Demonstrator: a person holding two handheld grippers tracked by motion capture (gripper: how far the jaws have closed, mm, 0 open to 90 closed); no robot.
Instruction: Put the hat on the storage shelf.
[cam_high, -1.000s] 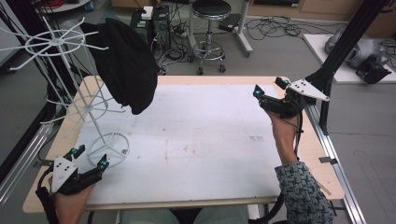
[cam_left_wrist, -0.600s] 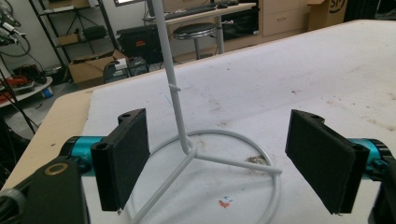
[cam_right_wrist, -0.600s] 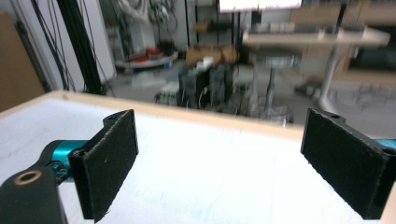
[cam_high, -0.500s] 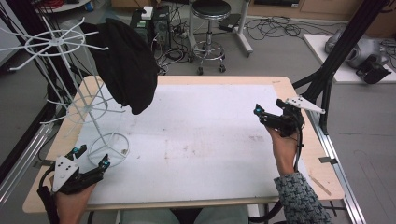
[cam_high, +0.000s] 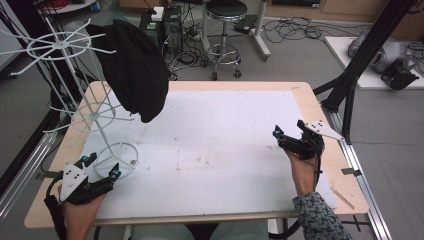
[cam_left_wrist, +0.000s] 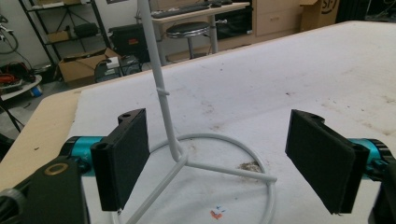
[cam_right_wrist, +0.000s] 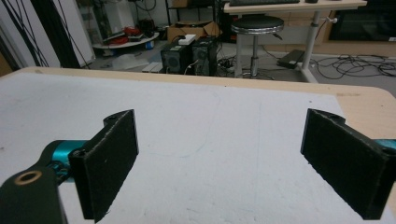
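White wire rack (cam_high: 85, 107) stands at bench (cam_high: 225, 145) left edge, black cloth (cam_high: 135, 70) hanging. Left gripper (cam_high: 100, 167) wide, jaws flanking rack base. Right gripper (cam_high: 287, 132) wide, empty, near right edge.

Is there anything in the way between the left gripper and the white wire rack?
Nothing visible stands between them. The left gripper is open, and the white wire rack has its ring base and thin pole right ahead of the jaws on the bare white mat. The black cloth hangs higher up.
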